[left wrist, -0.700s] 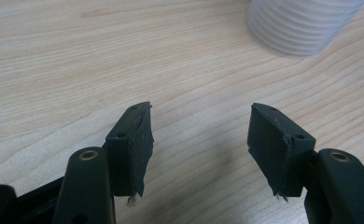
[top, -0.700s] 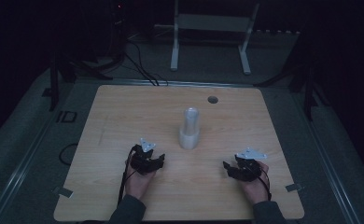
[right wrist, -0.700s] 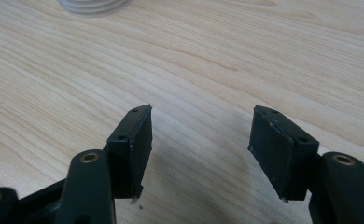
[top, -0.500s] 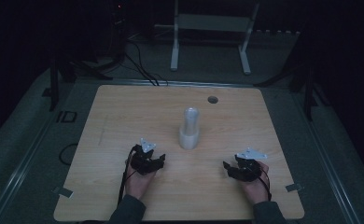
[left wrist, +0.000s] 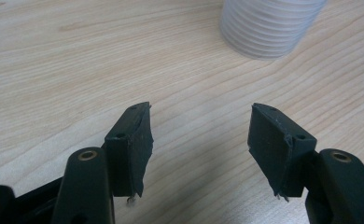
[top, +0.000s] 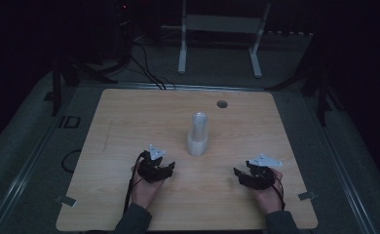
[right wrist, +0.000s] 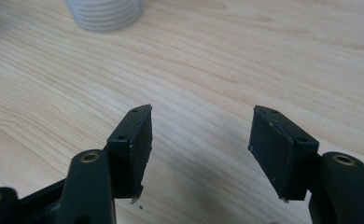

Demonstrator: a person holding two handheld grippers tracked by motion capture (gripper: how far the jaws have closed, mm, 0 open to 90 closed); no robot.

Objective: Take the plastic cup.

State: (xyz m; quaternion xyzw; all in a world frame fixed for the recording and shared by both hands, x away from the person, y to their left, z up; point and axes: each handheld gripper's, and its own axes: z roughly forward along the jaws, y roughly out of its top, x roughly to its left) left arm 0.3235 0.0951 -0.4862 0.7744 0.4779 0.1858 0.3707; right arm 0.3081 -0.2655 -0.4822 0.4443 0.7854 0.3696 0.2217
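Observation:
A white stack of cups (top: 198,134) stands upright near the middle of the wooden table (top: 129,122). My left gripper (top: 167,167) rests low at the front left of the stack, open, with nothing between its jaws. In the left gripper view the ribbed base of the cup stack (left wrist: 269,25) lies ahead and to the right of the left gripper (left wrist: 201,126). My right gripper (top: 237,173) rests at the front right, open and empty. The right gripper view has the cup stack (right wrist: 105,13) ahead at the upper left of the right gripper (right wrist: 202,128).
A round cable hole (top: 222,104) sits in the table near its far edge. A white metal stand (top: 222,36) and cables (top: 144,68) lie on the dark floor beyond the table. Bare wood surrounds the stack on all sides.

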